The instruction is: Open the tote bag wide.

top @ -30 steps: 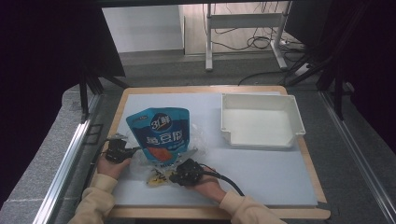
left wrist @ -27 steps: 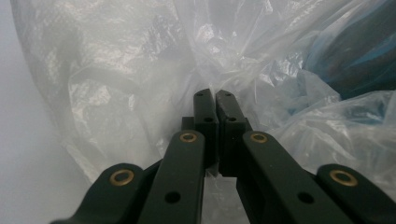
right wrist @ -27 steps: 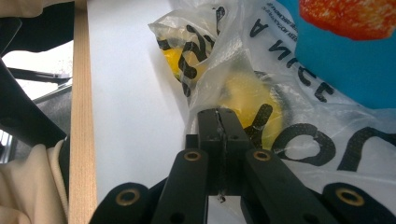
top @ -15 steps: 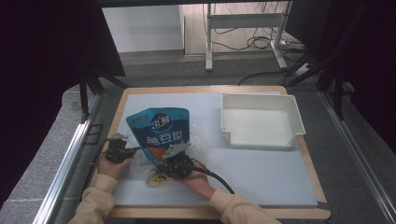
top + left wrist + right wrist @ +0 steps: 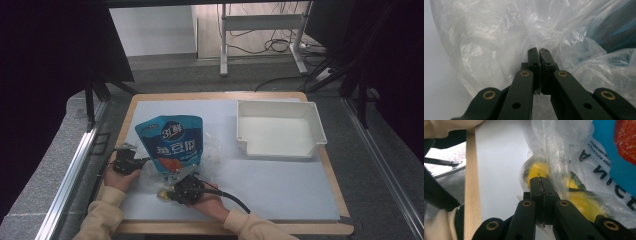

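Note:
A blue printed pouch [image 5: 172,142] lies flat at the left of the white mat, inside a clear plastic bag [image 5: 212,150]. My left gripper [image 5: 144,161] is at the bag's left edge, shut on a fold of the plastic bag [image 5: 486,45], with the blue pouch [image 5: 616,32] showing behind the film. My right gripper [image 5: 169,192] sits at the bag's near edge. It is shut on the plastic bag [image 5: 556,142] right over a yellow item [image 5: 541,168] wrapped inside. The pouch [image 5: 606,135] with its red picture lies just beyond.
An empty white tray [image 5: 317,127] stands at the back right of the mat. The wooden board edge [image 5: 471,182] runs close to my right gripper, and the person's cream sleeves come in from the bottom. Bare mat [image 5: 280,185] spreads to the right.
My right gripper has slid left along the near edge to the bag's yellow corner. The left gripper and the pouch have stayed where they were.

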Action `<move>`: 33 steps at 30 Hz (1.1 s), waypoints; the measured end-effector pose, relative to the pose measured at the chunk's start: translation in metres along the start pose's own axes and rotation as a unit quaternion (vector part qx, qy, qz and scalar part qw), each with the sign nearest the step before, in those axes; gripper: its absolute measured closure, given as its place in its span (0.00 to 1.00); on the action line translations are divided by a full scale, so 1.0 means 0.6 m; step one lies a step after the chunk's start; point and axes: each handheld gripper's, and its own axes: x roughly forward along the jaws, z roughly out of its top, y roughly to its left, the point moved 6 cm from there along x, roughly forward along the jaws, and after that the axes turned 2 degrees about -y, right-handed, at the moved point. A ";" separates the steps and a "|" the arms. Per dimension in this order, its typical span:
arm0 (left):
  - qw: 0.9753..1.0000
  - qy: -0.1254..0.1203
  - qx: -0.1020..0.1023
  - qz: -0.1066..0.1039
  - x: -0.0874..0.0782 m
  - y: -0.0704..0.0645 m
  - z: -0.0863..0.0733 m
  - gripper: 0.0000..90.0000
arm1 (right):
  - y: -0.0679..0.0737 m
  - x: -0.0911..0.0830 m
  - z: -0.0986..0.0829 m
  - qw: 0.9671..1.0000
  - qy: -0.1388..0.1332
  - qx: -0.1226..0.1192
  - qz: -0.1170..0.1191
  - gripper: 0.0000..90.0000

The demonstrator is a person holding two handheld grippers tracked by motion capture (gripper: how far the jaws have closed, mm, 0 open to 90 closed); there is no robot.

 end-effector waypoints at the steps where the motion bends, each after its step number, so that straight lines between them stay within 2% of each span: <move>1: 1.000 0.000 0.000 0.000 0.000 0.000 0.000 0.99 | 0.001 -0.001 -0.001 1.000 0.000 0.002 0.002 0.99; 3: 1.000 0.000 0.000 0.000 0.000 0.000 0.000 0.99 | 0.003 -0.006 -0.002 1.000 0.000 -0.001 0.003 0.99; 5: 1.000 0.000 0.000 0.000 0.000 0.000 0.000 0.99 | 0.003 -0.027 0.008 1.000 -0.014 -0.008 0.000 0.99; 9: 1.000 0.000 0.000 -0.001 0.000 0.000 0.000 0.99 | -0.007 -0.097 0.028 0.998 -0.053 -0.007 -0.026 0.99; 11: 1.000 0.001 0.000 -0.001 0.000 0.000 0.000 0.99 | -0.019 -0.128 0.030 0.997 -0.067 -0.001 -0.041 0.99; 14: 1.000 0.000 -0.001 0.000 0.000 0.000 0.000 0.99 | -0.055 -0.179 0.024 0.993 -0.086 0.017 -0.075 0.99; 17: 1.000 -0.001 -0.001 0.001 0.000 0.000 0.000 0.99 | -0.093 -0.201 0.005 0.990 -0.078 0.026 -0.116 0.99; 20: 1.000 -0.001 -0.001 0.001 0.000 0.000 0.000 0.99 | -0.136 -0.206 -0.028 0.987 -0.058 0.051 -0.144 0.99; 23: 1.000 -0.001 -0.001 0.000 0.000 0.000 0.000 0.99 | -0.170 -0.201 -0.061 0.983 -0.035 0.076 -0.164 0.99; 25: 1.000 0.000 -0.001 0.000 0.000 0.000 0.000 0.99 | -0.186 -0.198 -0.077 0.981 -0.028 0.093 -0.169 0.99; 29: 1.000 0.000 0.000 0.001 0.000 0.000 0.000 0.99 | -0.201 -0.186 -0.100 0.978 -0.006 0.107 -0.179 0.99; 33: 1.000 -0.001 0.000 0.000 0.000 0.000 0.000 0.99 | -0.204 -0.181 -0.105 0.978 -0.006 0.109 -0.177 0.99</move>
